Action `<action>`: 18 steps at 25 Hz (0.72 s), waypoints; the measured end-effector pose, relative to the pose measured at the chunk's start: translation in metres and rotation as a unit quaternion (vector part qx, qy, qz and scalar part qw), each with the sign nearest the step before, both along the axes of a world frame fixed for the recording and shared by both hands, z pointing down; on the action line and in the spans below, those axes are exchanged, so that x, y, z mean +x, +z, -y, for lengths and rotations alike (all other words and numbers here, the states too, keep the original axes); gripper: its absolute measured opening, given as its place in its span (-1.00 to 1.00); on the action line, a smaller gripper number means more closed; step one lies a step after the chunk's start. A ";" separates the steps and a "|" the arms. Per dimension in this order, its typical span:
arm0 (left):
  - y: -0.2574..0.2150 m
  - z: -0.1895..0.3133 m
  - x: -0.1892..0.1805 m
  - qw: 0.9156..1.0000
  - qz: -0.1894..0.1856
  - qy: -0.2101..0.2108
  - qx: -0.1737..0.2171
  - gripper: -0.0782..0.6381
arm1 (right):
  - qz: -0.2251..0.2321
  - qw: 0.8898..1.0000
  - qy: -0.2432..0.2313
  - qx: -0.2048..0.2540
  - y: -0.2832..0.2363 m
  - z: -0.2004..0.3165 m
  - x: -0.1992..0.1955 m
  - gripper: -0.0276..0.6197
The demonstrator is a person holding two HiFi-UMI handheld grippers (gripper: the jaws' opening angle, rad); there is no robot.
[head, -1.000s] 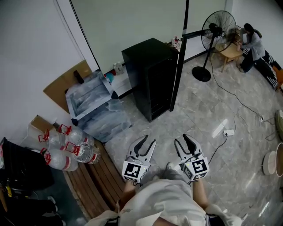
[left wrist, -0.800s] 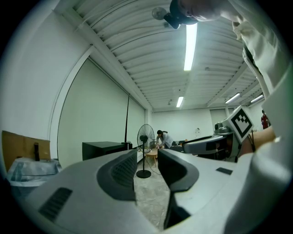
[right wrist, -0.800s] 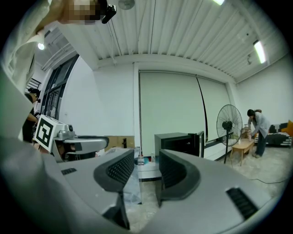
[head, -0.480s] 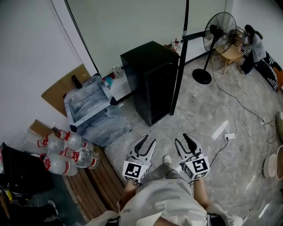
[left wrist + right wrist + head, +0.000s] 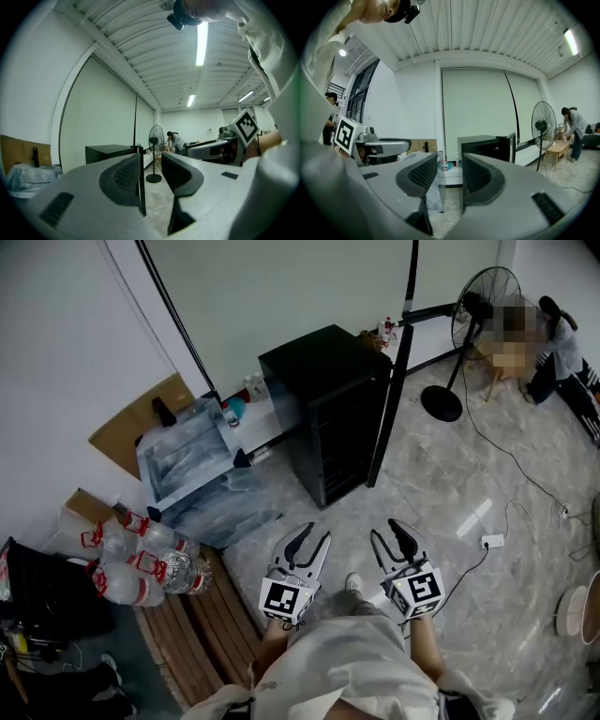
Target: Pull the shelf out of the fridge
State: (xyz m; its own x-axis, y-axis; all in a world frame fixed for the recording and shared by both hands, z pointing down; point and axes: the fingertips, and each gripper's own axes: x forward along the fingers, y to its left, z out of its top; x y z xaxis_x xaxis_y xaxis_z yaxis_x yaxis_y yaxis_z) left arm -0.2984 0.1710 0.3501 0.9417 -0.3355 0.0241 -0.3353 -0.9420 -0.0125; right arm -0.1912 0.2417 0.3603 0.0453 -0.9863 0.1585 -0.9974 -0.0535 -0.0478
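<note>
The black fridge (image 5: 323, 381) stands by the back wall with its door (image 5: 387, 413) swung open to the right. Its inside (image 5: 342, 442) is dark, and I cannot make out a single shelf. Both grippers are held side by side low in the head view, a good stretch of floor short of the fridge. My left gripper (image 5: 314, 533) points level, its jaws a narrow gap apart with nothing between them (image 5: 151, 161). My right gripper (image 5: 384, 529) is likewise empty with a small gap (image 5: 450, 171). The fridge (image 5: 110, 150) shows far ahead in the left gripper view and also, as the fridge (image 5: 483, 143), in the right gripper view.
A plastic-wrapped box (image 5: 192, 465) and cardboard (image 5: 141, 418) sit left of the fridge. Large water bottles (image 5: 141, 559) lie beside a wooden bench (image 5: 206, 624) at my left. A standing fan (image 5: 473, 334), a power strip (image 5: 490, 541) with its cable, and a person (image 5: 553, 352) are to the right.
Both grippers have moved forward over the floor together, side by side. The fridge and fan have shifted slightly right in the head view. The jaws look unchanged.
</note>
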 end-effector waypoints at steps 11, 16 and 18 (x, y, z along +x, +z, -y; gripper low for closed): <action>-0.001 0.037 0.053 0.999 0.009 -0.041 -0.001 -0.37 | 0.016 0.999 -0.032 -0.013 -0.002 0.040 0.058 -0.40; 0.000 0.054 0.073 0.998 0.019 -0.059 0.002 -0.37 | 0.025 0.998 -0.055 0.005 0.006 0.055 0.078 -0.39; 0.001 0.059 0.081 0.998 0.022 -0.065 0.003 -0.37 | 0.028 0.998 -0.062 0.006 0.008 0.061 0.085 -0.39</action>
